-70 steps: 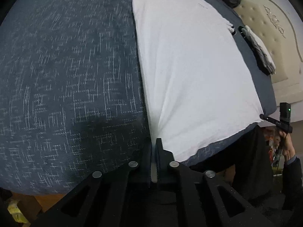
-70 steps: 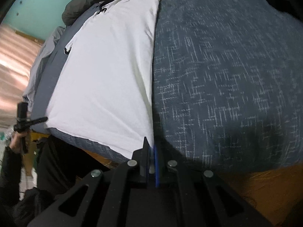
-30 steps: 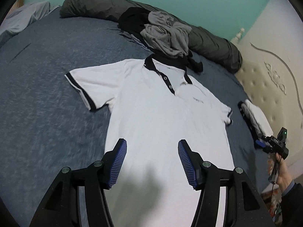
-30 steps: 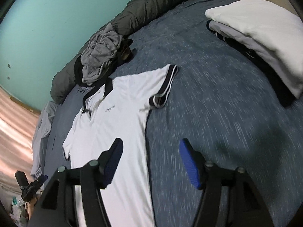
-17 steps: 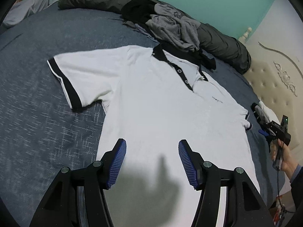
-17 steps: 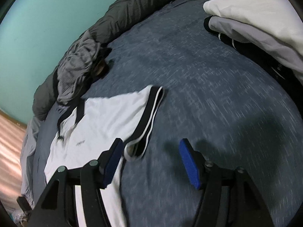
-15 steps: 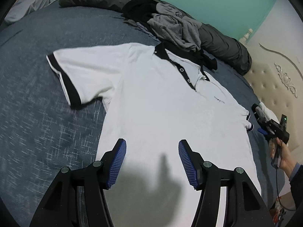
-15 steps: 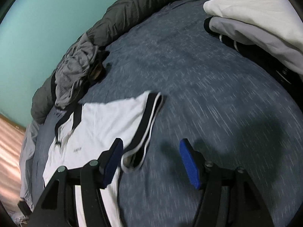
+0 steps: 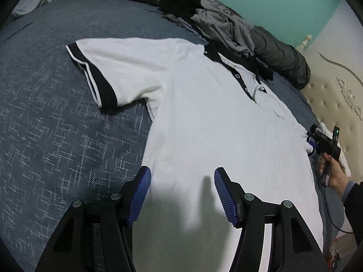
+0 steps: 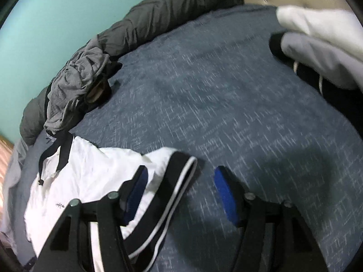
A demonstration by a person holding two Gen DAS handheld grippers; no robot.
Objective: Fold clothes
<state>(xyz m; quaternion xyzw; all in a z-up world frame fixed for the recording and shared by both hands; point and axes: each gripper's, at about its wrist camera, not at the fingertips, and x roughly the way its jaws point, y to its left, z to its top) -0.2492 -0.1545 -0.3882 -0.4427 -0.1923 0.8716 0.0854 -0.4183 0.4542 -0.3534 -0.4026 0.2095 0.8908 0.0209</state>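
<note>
**White shirt flat on the blue bed**

On the bed [image 9: 56, 136], the left claw [image 9: 181, 195] gapes wide above the white shirt [image 9: 215, 124]. The right claw [image 10: 179, 192] gapes wide over its black-edged sleeve [image 10: 177, 181]. Gray clothes [image 9: 226, 27] lie heaped beyond; folded clothes [image 10: 322, 45] sit nearby.

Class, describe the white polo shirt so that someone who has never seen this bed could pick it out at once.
On the dark blue bedspread, look at the middle, below the crumpled grey clothes heaped by the far edge. The white polo shirt lies spread flat, front up, sleeves out. It alone is laid out, and it has a black collar and black sleeve bands.
</note>
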